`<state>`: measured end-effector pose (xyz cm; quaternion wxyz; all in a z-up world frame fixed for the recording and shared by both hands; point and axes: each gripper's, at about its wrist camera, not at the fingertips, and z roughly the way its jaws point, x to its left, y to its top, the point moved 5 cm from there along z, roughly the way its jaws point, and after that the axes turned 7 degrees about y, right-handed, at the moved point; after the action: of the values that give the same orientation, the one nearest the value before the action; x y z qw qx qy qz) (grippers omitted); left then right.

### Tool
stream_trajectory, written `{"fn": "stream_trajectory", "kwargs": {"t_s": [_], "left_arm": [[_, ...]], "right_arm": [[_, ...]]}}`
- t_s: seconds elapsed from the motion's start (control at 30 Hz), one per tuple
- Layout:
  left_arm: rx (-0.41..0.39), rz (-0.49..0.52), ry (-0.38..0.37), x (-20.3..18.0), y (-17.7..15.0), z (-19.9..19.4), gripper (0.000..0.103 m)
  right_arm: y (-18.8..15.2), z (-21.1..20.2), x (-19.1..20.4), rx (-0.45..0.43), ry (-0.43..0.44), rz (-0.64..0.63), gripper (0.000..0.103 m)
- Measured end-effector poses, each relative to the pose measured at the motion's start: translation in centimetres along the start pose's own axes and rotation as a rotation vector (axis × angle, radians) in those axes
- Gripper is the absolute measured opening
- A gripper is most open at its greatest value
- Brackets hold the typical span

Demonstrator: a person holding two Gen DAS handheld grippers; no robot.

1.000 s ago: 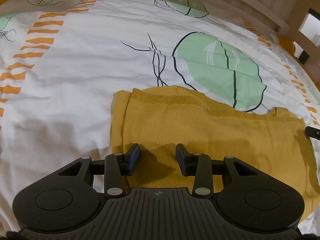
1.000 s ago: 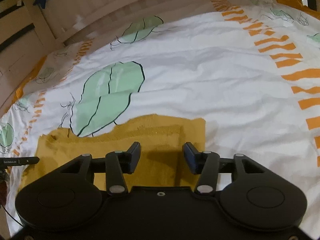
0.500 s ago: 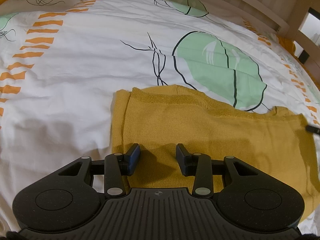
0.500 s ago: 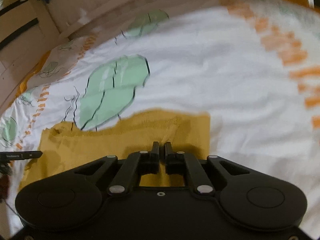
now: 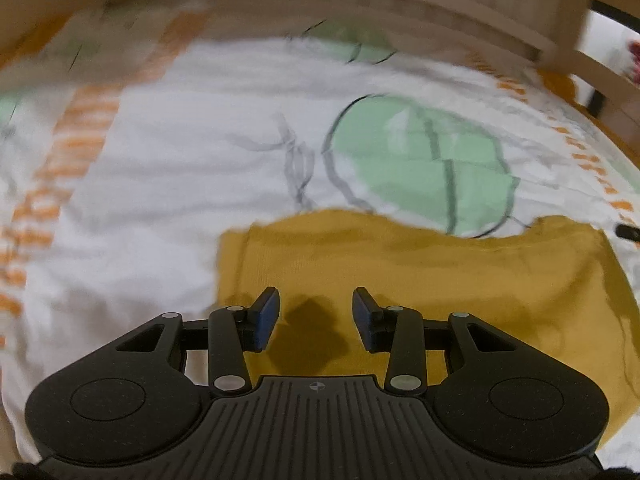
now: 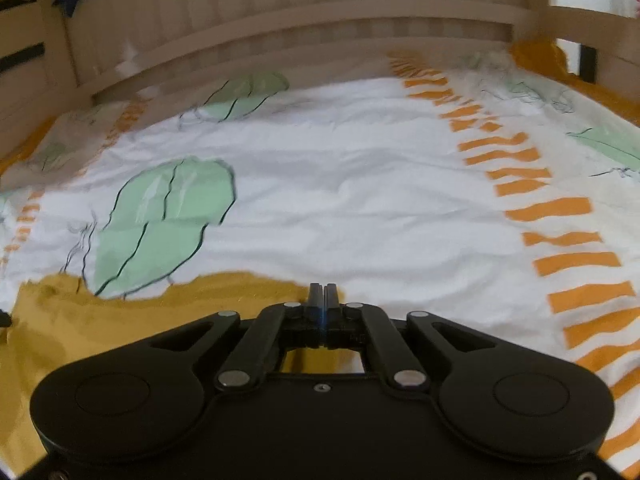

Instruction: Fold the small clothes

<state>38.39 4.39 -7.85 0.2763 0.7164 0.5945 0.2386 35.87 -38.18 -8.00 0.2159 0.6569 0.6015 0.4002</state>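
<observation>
Mustard-yellow knit garment [image 5: 420,272] lies flat on the duvet cover [image 6: 360,208], directly under both tools. Nearest in the left wrist view, the left gripper [image 5: 315,314] hangs over the garment's near left part with its jaws apart and nothing between the blue pads [image 5: 267,316]; only its shadow falls on the knit. Nearest in the right wrist view, the right gripper [image 6: 324,300] has its jaws clenched together at the garment's far right corner; whether any fabric is pinched between them cannot be determined, since the fingers hide the contact point. Just beyond the garment's far edge, a pale green leaf print [image 5: 424,164] outlined in black sits on the white cover. Rows of orange dashes [image 6: 560,236] run along the cover well to the side of the garment. Farthest from the garment, a light wooden bed rail [image 6: 304,32] bounds the cover. The left wrist view is motion-blurred.
</observation>
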Motion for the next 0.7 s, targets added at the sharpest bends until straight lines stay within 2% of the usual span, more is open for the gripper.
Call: {"fn": "stream_trajectory", "kwargs": {"t_s": [0.1, 0.27, 0.4, 0.5, 0.6, 0.67, 0.7], "left_arm": [[-0.015, 0.090, -0.074, -2.3, -0.2, -0.8, 0.039], [-0.007, 0.293, -0.246, -6.5, -1.6, -2.0, 0.039], [0.002, 0.389, -0.260, -8.1, -2.8, -1.7, 0.039], [0.019, 0.360, -0.200, -7.8, -3.1, 0.4, 0.039], [0.029, 0.204, -0.162, -5.9, -2.6, 2.1, 0.039], [0.046, 0.109, -0.166, -4.9, -2.1, 2.6, 0.039], [0.050, 0.087, -0.166, -4.7, -1.9, 2.6, 0.039]], "right_arm": [[0.2, -0.1, -0.9, 0.000, 0.025, 0.059, 0.005], [0.7, -0.2, 1.1, -0.004, 0.086, 0.015, 0.012], [0.3, 0.1, 2.5, 0.015, 0.113, -0.025, 0.013], [-0.2, 0.6, 2.4, 0.033, 0.117, -0.008, 0.013], [-0.6, 0.8, 2.0, 0.044, 0.111, 0.019, 0.015], [-0.7, 0.7, 1.7, 0.044, 0.110, 0.049, 0.020], [-0.7, 0.7, 1.5, 0.043, 0.109, 0.064, 0.027]]}}
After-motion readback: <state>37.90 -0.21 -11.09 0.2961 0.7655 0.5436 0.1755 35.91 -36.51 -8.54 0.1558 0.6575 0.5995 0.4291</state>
